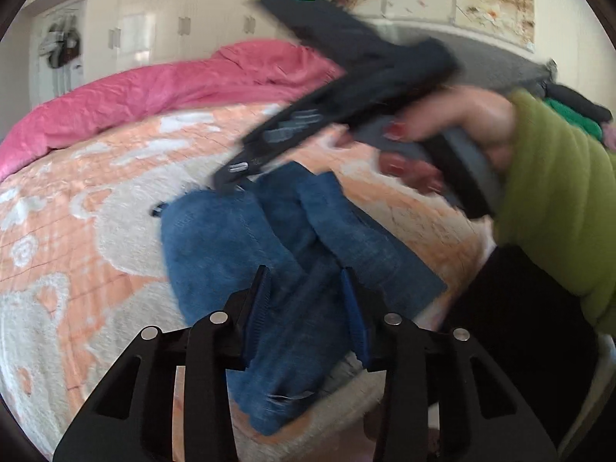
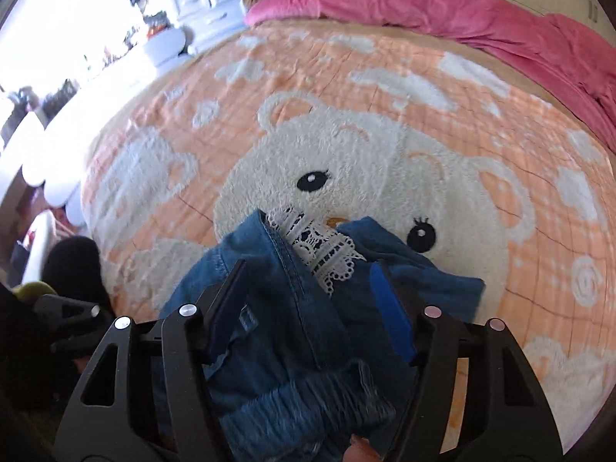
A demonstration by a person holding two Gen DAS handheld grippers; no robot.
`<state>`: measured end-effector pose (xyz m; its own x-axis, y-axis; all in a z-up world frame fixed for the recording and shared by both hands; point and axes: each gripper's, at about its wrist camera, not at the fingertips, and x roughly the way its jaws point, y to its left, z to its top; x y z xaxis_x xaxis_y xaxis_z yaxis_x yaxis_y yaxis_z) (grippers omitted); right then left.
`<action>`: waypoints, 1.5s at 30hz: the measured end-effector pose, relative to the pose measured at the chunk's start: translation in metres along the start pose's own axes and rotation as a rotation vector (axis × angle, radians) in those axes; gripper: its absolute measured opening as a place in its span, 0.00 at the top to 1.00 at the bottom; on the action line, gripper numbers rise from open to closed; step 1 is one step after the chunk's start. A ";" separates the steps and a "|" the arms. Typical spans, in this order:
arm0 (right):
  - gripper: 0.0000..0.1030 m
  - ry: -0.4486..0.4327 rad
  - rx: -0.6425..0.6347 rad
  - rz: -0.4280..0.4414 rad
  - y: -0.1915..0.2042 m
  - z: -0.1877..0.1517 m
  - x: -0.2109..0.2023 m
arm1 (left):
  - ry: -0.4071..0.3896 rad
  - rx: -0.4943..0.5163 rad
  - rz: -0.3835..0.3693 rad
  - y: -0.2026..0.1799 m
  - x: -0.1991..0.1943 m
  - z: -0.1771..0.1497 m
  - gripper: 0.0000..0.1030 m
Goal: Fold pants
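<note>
Bunching is risked: denim pants [image 1: 238, 238] sit between the narrowed left gripper [image 1: 304, 300] and half-open right gripper [image 2: 308, 296], though firm pad contact cannot be told.

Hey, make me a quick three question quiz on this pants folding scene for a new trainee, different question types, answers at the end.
1. True or false: the blue denim pants lie on a bed cover with a bear face.
2. Multiple choice: what shows at the opening of the pants in the right wrist view? A) a leather belt B) white lace trim C) a price tag
3. Fill in: the bedding bunched at the far edge of the bed is ____.

Key:
1. True.
2. B.
3. Pink. Denim lies between the fingers of the left gripper and of the right gripper.
</note>
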<state>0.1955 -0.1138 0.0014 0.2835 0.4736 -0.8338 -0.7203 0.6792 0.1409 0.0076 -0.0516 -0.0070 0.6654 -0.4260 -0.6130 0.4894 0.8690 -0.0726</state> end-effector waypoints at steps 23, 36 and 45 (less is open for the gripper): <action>1.00 0.011 -0.166 -0.197 0.031 -0.003 0.037 | 0.051 -0.035 -0.009 0.008 0.009 -0.005 0.59; 0.60 -0.176 0.057 -0.188 0.001 -0.012 -0.014 | 0.059 -0.022 -0.033 0.008 0.012 -0.009 0.45; 0.45 -0.265 0.155 -0.188 -0.005 -0.053 -0.063 | 0.047 -0.048 -0.069 0.006 0.006 -0.011 0.35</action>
<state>0.1478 -0.1765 0.0252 0.5708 0.4475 -0.6885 -0.5411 0.8356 0.0946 0.0088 -0.0463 -0.0196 0.6032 -0.4739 -0.6415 0.5047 0.8496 -0.1530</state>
